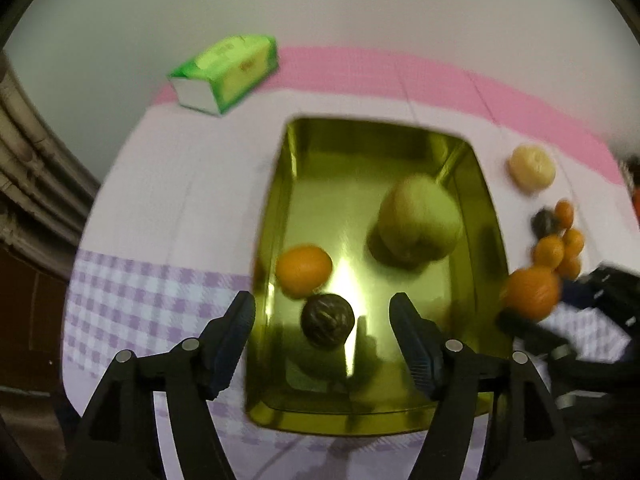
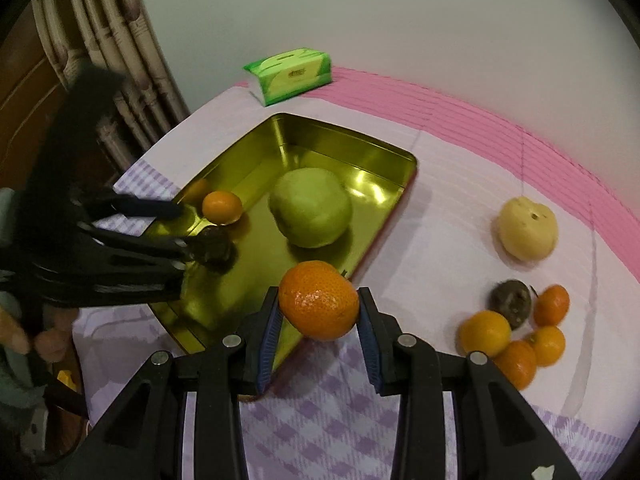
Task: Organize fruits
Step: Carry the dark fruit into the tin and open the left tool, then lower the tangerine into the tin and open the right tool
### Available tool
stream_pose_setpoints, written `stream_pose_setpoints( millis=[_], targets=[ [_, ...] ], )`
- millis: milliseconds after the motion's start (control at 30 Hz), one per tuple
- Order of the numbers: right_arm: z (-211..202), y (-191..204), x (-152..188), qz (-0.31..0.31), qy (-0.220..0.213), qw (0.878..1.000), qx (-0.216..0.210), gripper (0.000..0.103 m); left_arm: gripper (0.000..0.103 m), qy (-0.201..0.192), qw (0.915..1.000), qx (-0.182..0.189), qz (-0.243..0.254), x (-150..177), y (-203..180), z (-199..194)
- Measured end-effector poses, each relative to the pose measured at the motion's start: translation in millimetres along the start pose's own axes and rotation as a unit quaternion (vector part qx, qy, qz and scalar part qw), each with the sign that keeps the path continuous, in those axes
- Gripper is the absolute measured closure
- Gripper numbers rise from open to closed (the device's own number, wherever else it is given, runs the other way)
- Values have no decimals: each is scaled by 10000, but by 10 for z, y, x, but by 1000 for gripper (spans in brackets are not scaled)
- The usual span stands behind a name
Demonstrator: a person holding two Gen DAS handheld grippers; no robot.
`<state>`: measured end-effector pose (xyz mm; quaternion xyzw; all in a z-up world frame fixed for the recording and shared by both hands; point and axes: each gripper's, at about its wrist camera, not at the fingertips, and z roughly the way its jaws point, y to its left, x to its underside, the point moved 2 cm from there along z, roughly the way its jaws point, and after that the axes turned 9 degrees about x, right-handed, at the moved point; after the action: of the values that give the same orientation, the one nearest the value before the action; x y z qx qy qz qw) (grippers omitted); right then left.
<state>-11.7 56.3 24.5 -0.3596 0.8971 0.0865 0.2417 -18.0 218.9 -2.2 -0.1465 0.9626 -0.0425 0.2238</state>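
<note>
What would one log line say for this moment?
right tool: holding large orange | left tool: open above dark round fruit | shiny gold metal tray: three fruits inside

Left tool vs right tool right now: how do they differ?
The left tool is open and holds nothing; the right tool is shut on a large orange mandarin. The left hangs over the shiny gold metal tray, the right at the tray's near edge. Both have black frames with blue pads.

A home, plainly: a checked tablecloth [image 2: 320, 432] on the table, a tissue pack [image 2: 292, 74] at the far wall, patterned curtains [image 2: 112, 52] at the left.
</note>
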Motion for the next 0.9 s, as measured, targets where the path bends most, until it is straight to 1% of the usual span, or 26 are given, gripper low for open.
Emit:
stream_pose_setpoints(
  millis=[33,100,200,267,467,600,900],
  targets=[
    [23,44,-18,-62,21,10000,-15,69,33,-121,9999,-61,-82,-17,64,-73],
    [91,147,-57,-214,92,9997,-45,69,32,-242,9991,-233,-252,-33,182,-146],
    [200,288,-105,-353,172,9992,-96,69,32,-295,9971,-384,-583,-19,391,-184],
    [285,360,-144,-345,244,9989,-208,69,32,-295,9947,-486,-853,19,552,-185],
    [526,487,-243,-410,481,9979,-133,69,32,-261,9893,-473,-1358,130,806,-158],
    [640,546,-265,-448,603,9971,-129,69,32,-210,9876,-447,-1491,167,866,-105],
    [795,544,-283,-436,692,9965,167,68,32,-159,9865,-432,-1573,172,895,-77]
  ],
)
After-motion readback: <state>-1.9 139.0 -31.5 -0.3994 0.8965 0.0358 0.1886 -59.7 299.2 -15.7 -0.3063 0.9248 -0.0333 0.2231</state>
